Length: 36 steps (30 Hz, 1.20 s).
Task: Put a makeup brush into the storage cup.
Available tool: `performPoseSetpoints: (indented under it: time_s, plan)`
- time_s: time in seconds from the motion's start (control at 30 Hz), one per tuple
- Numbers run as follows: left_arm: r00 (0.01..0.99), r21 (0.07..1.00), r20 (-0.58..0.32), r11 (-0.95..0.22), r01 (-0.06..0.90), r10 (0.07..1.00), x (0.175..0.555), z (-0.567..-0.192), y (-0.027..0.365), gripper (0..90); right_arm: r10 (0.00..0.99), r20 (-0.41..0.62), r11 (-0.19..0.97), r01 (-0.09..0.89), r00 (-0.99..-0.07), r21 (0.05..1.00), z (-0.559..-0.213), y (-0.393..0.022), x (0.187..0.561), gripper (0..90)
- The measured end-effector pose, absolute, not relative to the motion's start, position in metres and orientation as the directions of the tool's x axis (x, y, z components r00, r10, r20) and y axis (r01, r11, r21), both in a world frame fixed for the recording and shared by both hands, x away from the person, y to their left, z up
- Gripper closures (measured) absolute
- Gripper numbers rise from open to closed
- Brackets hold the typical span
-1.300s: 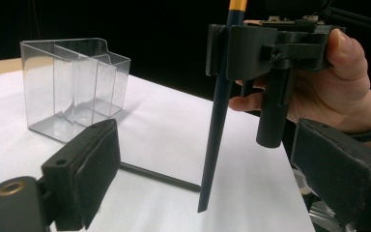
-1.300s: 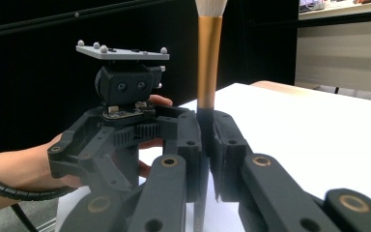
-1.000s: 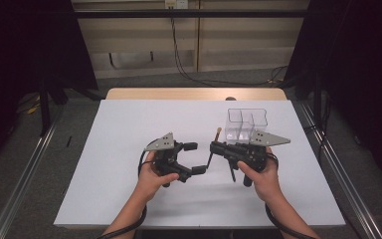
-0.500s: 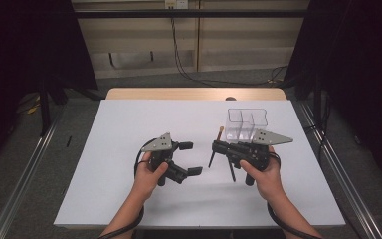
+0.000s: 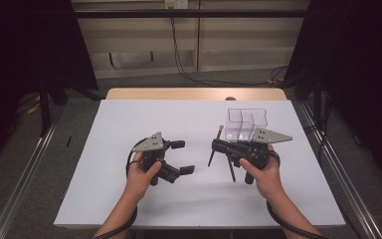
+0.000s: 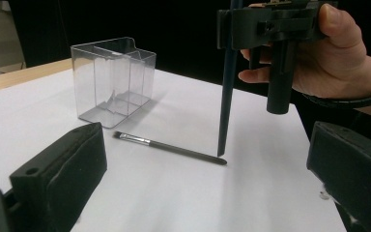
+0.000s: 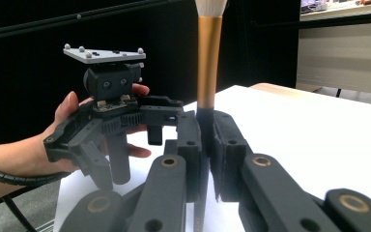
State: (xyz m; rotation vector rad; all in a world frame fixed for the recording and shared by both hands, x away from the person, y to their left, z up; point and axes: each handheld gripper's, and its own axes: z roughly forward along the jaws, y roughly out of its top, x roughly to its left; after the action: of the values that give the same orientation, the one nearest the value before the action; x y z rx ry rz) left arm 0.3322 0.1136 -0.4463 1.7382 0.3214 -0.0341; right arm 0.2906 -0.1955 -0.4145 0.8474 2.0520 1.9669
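Note:
My right gripper (image 5: 216, 145) is shut on a makeup brush (image 5: 218, 137) and holds it nearly upright, bristles up. The right gripper view has the brush's gold ferrule (image 7: 207, 63) rising from between the closed jaws. Its dark handle (image 6: 226, 96) points down to the white table (image 5: 129, 119). A second, thin brush (image 6: 169, 147) lies flat on the table just under it. To the left, my left gripper (image 5: 180, 157) is open, with nothing between its jaws, a short gap away from the held brush. A clear plastic divided container (image 5: 246, 123) stands behind the right gripper.
The container (image 6: 111, 79) is upright and holds nothing. The person's left hand (image 7: 63, 140) and right hand (image 6: 338, 53) grip the tools. A wooden strip (image 5: 194, 93) runs along the table's far edge, and dark floor and metal rails flank the table.
The left gripper has drawn back a little to the left, so the gap to the held brush is wider. The right gripper and its brush have stayed put.

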Motion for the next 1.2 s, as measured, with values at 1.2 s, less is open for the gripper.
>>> performPoseSetpoints:
  time_s: [1.2]
  plan:
    - [0.948, 0.968, -0.164, -0.139, 0.207, 0.271, 0.322, -0.439, 0.170, 0.5, 0.517, 0.257, -0.044, 0.275, -0.816, 0.960, -0.411, -0.193, 0.289, 83.5]
